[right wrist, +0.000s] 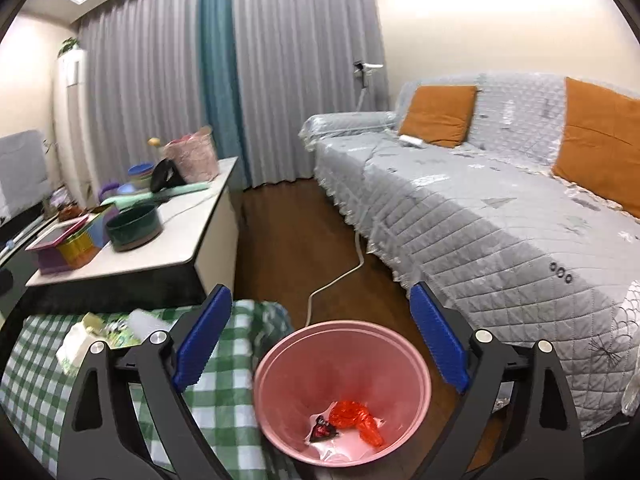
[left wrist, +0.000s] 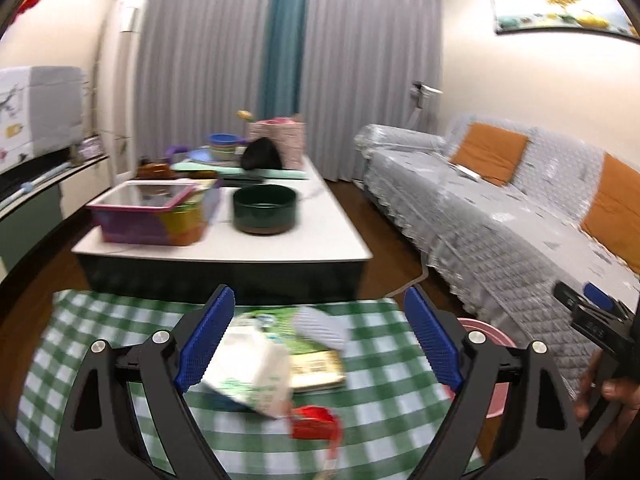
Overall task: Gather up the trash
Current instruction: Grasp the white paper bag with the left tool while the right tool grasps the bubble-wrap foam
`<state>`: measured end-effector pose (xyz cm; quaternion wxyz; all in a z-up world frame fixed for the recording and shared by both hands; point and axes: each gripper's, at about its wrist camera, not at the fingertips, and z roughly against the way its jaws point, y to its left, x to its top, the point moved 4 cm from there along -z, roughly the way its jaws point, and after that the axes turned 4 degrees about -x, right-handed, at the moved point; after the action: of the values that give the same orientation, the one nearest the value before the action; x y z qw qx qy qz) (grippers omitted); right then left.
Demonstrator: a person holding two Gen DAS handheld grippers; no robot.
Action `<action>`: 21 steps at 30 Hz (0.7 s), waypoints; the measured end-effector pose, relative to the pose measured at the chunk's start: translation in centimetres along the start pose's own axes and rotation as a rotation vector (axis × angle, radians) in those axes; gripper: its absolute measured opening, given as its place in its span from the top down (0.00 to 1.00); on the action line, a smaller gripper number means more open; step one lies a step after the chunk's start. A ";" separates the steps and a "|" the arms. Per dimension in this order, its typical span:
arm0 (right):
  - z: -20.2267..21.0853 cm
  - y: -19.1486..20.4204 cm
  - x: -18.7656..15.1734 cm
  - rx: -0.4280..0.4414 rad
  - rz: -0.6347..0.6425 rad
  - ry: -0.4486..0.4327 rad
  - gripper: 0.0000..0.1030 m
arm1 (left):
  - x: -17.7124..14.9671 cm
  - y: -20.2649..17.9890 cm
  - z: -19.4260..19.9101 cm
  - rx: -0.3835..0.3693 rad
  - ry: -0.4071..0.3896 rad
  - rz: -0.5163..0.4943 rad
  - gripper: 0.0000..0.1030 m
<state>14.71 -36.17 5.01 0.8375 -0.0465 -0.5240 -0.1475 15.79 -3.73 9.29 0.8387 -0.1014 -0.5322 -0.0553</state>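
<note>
**A:** So what's the room like? Biggest stuff first, please.

**B:** Living room. Grey curtains with a teal strip cover the far wall, and a long sofa under a grey quilted cover with orange cushions runs down the right side. Left of that is a white-topped coffee table, crowded at its far end; near its front edge sit a dark green bowl and a colourful box by the front left corner. Brown wood floor between table and sofa, with a white cable trailing across it.

**A:** And the work area?

**B:** A low surface with a green checked cloth, right in front of the coffee table. A pink bin stands on the floor just beside the cloth's right edge.

**A:** Where's the trash?

**B:** On the cloth: a white carton lying tilted around the middle, overlapping a flat green packet, with a red wrapper nearer the front edge. In the bin's bottom there's already an orange-red wrapper and a small dark one.

**A:** Grippers?

**B:** Left gripper hangs over the cloth, jaws spread wide, nothing pinched; the carton shows between them, blurry. Right gripper hangs above the bin, jaws also wide and empty. The floor strip beside the sofa is the open lane.
</note>
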 end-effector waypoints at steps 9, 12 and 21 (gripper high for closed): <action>-0.6 4.3 -1.4 0.081 0.009 0.061 0.27 | -2.3 10.8 1.2 0.159 0.011 0.156 0.32; -0.9 5.6 -1.9 0.121 0.015 0.076 0.43 | -3.8 12.9 0.8 0.166 0.039 0.222 0.43; -2.7 9.3 -4.1 0.189 0.031 0.128 0.57 | -7.6 12.7 -2.3 0.054 0.149 0.239 0.50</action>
<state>18.12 -27.13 0.83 0.8721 0.0341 -0.4804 -0.0870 17.08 7.98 0.08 0.8790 -0.1370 -0.4538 0.0520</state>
